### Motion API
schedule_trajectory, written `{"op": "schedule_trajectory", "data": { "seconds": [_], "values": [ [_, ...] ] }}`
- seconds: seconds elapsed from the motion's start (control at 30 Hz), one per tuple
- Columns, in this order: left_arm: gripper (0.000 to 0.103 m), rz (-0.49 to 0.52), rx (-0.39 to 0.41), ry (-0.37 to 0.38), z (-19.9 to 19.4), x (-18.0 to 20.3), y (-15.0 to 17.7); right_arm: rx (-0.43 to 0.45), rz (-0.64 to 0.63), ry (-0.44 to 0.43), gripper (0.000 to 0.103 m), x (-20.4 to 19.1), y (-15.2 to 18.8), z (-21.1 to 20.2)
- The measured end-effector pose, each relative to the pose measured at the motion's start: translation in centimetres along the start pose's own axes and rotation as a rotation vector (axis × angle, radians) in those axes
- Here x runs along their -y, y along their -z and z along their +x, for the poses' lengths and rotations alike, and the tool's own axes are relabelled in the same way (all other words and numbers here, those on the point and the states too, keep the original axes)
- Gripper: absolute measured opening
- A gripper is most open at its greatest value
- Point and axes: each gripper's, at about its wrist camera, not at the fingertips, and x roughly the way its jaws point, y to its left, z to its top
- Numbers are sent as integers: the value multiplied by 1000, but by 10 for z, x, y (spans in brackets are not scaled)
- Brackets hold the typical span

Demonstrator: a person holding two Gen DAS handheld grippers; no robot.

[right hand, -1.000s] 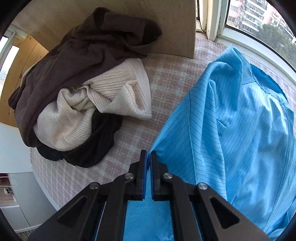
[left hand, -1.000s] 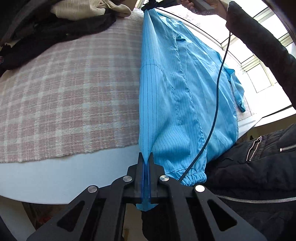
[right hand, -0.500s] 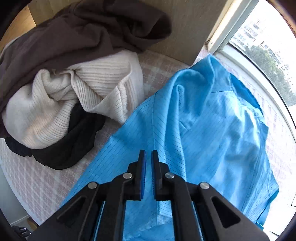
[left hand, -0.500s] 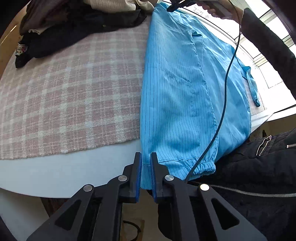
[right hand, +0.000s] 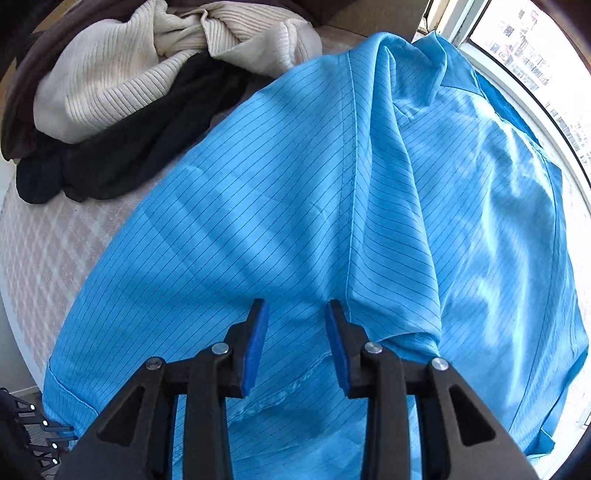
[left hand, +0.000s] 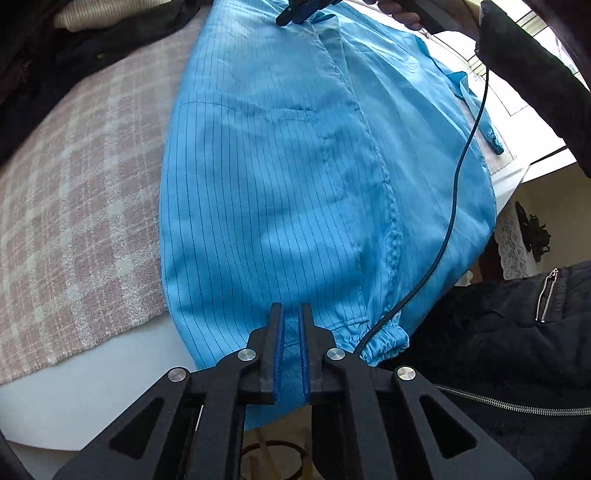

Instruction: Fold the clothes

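A bright blue pinstriped shirt (left hand: pixel 280 177) lies spread lengthwise on the pink checked tablecloth (left hand: pixel 74 206), its hem hanging over the near table edge. My left gripper (left hand: pixel 291 310) is at that hem with its jaws a narrow gap apart; striped cloth shows in the gap, loose. My right gripper (right hand: pixel 295 306) hovers open just above the shirt (right hand: pixel 295 206) near its shoulder seam, nothing between the pads. In the left wrist view the right gripper (left hand: pixel 291 13) sits at the shirt's far end, held by a hand (left hand: pixel 402 14).
A heap of clothes fills the far corner: a cream ribbed sweater (right hand: pixel 122 70), a black garment (right hand: pixel 129 147) and a brown one (right hand: pixel 22 74). A black cable (left hand: pixel 461 177) hangs across the shirt. The person's black jacket (left hand: pixel 509 332) is at the right. A window (right hand: pixel 535 48) lies beyond.
My left gripper let go of the hem and its jaws parted slightly. My right gripper opened wide and dropped closer to the shirt, which now lies flatter on the table.
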Motion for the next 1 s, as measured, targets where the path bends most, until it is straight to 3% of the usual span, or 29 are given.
{"op": "schedule_trajectory", "data": {
  "seconds": [0.07, 0.2, 0.23, 0.27, 0.3, 0.4, 0.5, 0.6, 0.7, 0.77, 0.8, 0.87, 1.0],
  "values": [
    [5, -6, 50, -54, -22, 10, 3, 61, 26, -106, 32, 11, 12, -32],
    [3, -10, 155, -136, -63, 45, 6, 343, 90, -288, 33, 68, 69, -138],
    [3, -13, 172, -143, -68, 57, 6, 392, 119, -319, 38, 86, 88, -162],
    [4, -16, 189, -150, -72, 69, 5, 432, 144, -333, 51, 105, 105, -181],
    [4, -19, 206, -157, -76, 81, 4, 470, 167, -310, 62, 120, 123, -195],
    [4, -29, 255, -166, -84, 119, 0, 541, 205, -98, 65, 178, 193, -218],
    [4, -16, 253, -67, -57, 163, -19, 437, 277, 151, 65, 247, 259, -210],
    [4, 51, 209, 32, -20, 211, -50, 236, 382, 189, 65, 308, 319, -177],
    [4, 109, 161, 176, 19, 263, -95, 173, 414, 75, 65, 327, 354, -150],
    [5, 135, 135, 279, 47, 303, -133, 170, 420, 73, 65, 332, 360, -144],
    [11, 152, 111, 321, 63, 326, -154, 165, 428, 91, 65, 336, 362, -143],
    [19, 196, 79, 342, 92, 372, -194, 163, 438, 136, 65, 345, 362, -142],
    [24, 243, 34, 292, 138, 436, -257, 162, 432, 171, 65, 358, 357, -136]
  ]
}}
